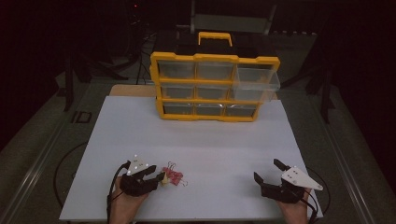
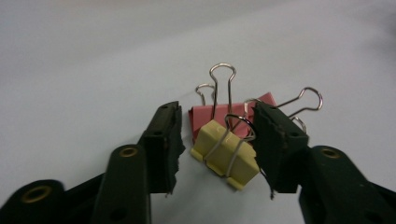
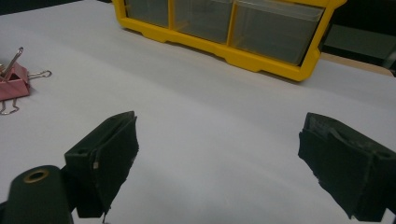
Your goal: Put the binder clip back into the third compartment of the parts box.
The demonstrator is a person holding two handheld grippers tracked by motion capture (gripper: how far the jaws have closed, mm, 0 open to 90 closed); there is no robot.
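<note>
- Dark room; white counter (image 1: 196, 144) lit, yellow drawer organizer (image 1: 212, 86) standing at its far edge, top-right drawer (image 1: 256, 78) pulled out.
- Left tongs (image 1: 159, 176) near the counter's near-left corner, jaws partly apart around a yellow binder clip (image 2: 226, 154). One jaw touches the clip's right side; the other stands just clear of it, so not yet gripped.
- Yellow clip lies against a pink binder clip (image 2: 229, 119); wire handles tangled, a further clip behind cannot be told apart.
- Right tongs (image 1: 268, 173) near the counter's near-right corner, jaws wide apart, nothing between them, over bare counter.
- Right gripper view: pink clip (image 3: 14, 81) off at the left.
</note>
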